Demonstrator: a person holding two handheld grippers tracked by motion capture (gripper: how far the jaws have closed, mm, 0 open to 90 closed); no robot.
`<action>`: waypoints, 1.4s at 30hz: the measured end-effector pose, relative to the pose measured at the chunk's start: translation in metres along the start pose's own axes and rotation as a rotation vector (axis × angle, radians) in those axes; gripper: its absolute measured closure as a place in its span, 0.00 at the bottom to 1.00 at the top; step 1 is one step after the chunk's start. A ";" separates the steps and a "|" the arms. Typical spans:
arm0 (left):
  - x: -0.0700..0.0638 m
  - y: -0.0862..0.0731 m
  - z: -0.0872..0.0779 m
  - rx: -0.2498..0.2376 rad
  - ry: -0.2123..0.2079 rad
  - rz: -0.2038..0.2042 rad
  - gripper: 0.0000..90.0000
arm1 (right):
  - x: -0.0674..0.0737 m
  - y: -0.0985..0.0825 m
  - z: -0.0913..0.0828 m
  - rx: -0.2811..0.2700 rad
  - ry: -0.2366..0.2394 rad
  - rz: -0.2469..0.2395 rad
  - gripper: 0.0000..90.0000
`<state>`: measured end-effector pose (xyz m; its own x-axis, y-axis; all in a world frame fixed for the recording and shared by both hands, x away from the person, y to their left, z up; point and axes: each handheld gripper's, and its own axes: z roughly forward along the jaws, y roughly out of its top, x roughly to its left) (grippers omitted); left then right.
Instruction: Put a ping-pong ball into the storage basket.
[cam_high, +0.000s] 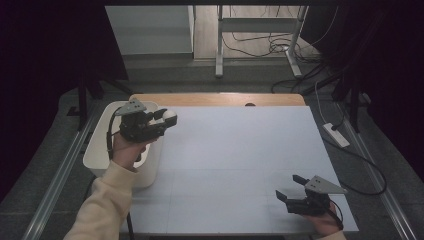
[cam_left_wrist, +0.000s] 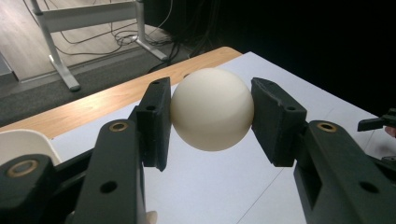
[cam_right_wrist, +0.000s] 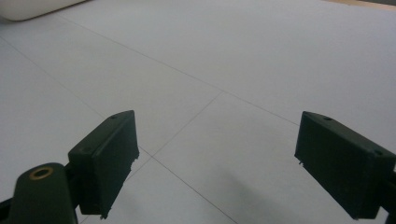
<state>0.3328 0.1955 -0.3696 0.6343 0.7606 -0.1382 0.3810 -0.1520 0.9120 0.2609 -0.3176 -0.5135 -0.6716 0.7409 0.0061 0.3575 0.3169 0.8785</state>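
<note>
While the left gripper (cam_left_wrist: 212, 109) clamps the white ball (cam_left_wrist: 212, 109) beside the bin (cam_high: 100, 150), lift done, placing remains; right gripper (cam_right_wrist: 219, 163) gapes, idle.

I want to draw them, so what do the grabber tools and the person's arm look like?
Each gripper, left and right, is black with two blocky jaws, brass-coloured rings at the joints and a grey three-cornered plate on top. A black cable trails from the left one. The left arm wears a cream sleeve.

Smooth matt ball (cam_left_wrist: 212, 109), white tabletop (cam_high: 240, 160) — wooden edge
</note>
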 end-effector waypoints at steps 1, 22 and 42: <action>0.000 0.000 -0.001 0.001 0.003 -0.002 0.57 | 0.000 0.000 0.000 0.000 0.000 0.000 0.15; 0.018 -0.005 -0.012 0.002 0.037 -0.040 0.57 | 0.000 0.000 0.000 0.004 -0.002 -0.004 0.15; 0.038 -0.015 -0.018 0.021 0.101 -0.078 0.57 | 0.000 0.000 0.001 0.006 -0.003 -0.001 0.15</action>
<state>0.3393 0.2383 -0.3812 0.5314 0.8303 -0.1680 0.4413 -0.1021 0.8915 0.2617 -0.3167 -0.5136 -0.6700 0.7424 0.0040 0.3610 0.3211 0.8756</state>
